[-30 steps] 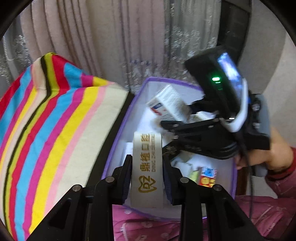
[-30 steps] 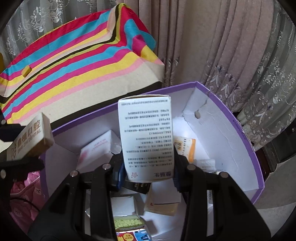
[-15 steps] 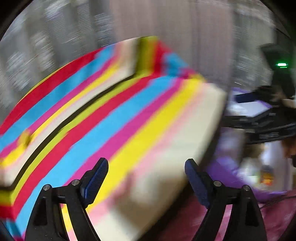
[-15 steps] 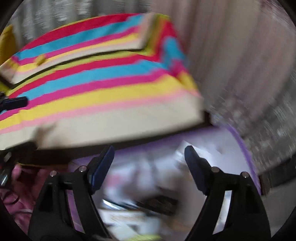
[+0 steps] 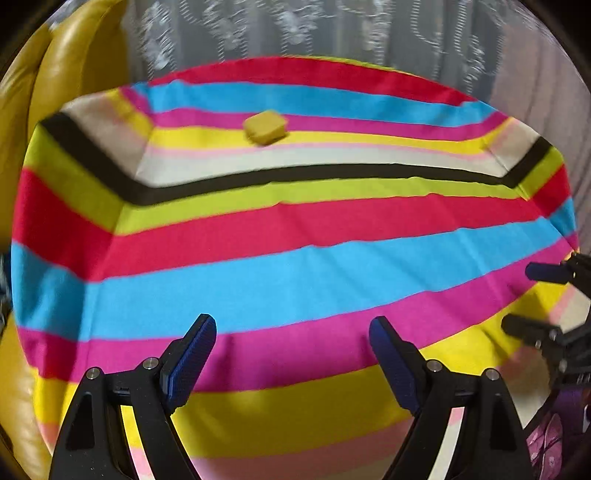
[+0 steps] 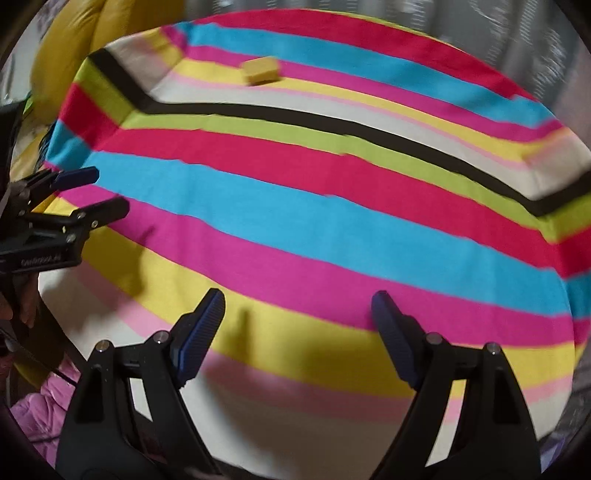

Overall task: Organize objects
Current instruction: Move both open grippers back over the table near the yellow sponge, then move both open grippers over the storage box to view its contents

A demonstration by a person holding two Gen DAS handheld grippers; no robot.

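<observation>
A small yellow block [image 5: 264,126] lies alone at the far side of the striped tablecloth [image 5: 295,258]; it also shows in the right wrist view [image 6: 260,69]. My left gripper [image 5: 291,328] is open and empty over the near part of the cloth. My right gripper [image 6: 298,308] is open and empty over the cloth too. The right gripper's fingers [image 5: 546,273] show at the right edge of the left wrist view. The left gripper's fingers [image 6: 79,177] show at the left edge of the right wrist view. The purple box is not visible.
A yellow leather sofa [image 5: 55,85] stands behind the table on the left. Patterned curtains [image 5: 332,33] hang behind the table. Pink clothing [image 6: 48,406] shows at the lower left of the right wrist view.
Both grippers let go of their boxes over the purple box, opened, and swung left to face the striped table.
</observation>
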